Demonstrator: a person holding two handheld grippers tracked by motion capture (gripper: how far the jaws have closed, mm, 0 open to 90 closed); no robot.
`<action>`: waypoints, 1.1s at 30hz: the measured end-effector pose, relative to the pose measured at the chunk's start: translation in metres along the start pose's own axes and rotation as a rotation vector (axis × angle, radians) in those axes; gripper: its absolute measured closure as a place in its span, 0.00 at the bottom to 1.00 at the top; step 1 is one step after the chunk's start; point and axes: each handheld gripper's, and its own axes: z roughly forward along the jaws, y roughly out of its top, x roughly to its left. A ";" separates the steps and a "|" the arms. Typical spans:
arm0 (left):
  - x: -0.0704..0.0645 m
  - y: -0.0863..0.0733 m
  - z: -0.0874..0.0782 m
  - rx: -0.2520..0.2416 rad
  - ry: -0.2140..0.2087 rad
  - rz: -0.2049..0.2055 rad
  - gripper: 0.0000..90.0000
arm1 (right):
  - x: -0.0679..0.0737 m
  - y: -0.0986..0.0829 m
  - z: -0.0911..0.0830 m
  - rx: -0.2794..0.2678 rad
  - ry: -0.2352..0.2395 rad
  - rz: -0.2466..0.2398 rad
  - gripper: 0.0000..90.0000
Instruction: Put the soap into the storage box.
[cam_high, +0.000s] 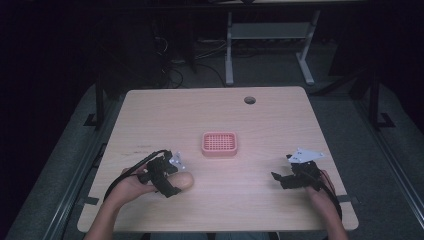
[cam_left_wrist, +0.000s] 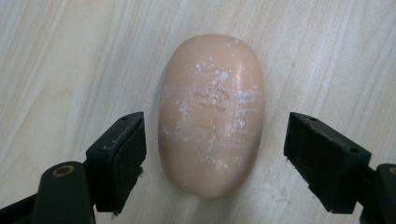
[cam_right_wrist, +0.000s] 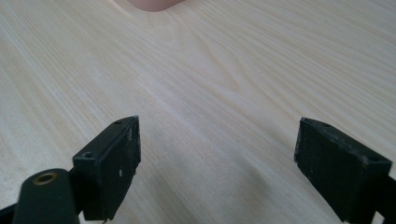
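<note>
A peach-coloured oval bar of soap (cam_left_wrist: 211, 116), streaked with white scuffs, lies flat on the light wooden table (cam_high: 260, 200), near its front left part. The left gripper (cam_left_wrist: 215, 158) hangs over it, jaws spread wide on either side of the bar with a gap at each side, touching nothing. Beyond it, near the table's middle, sits a pink soap dish (cam_high: 219, 144) with a gridded top, well apart from the soap. At the front right, the right gripper (cam_right_wrist: 217, 163) is held low over bare wood, jaws wide apart and empty.
</note>
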 end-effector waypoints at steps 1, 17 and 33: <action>0.000 0.001 0.001 0.005 -0.002 0.002 0.23 | 0.000 0.000 0.000 -0.001 0.000 0.000 0.15; 0.003 0.009 0.014 0.063 -0.020 0.014 0.26 | 0.000 0.000 0.000 -0.002 0.002 0.004 0.15; 0.007 0.012 0.021 0.089 -0.034 0.018 0.30 | 0.000 0.000 0.000 -0.008 0.000 0.001 0.15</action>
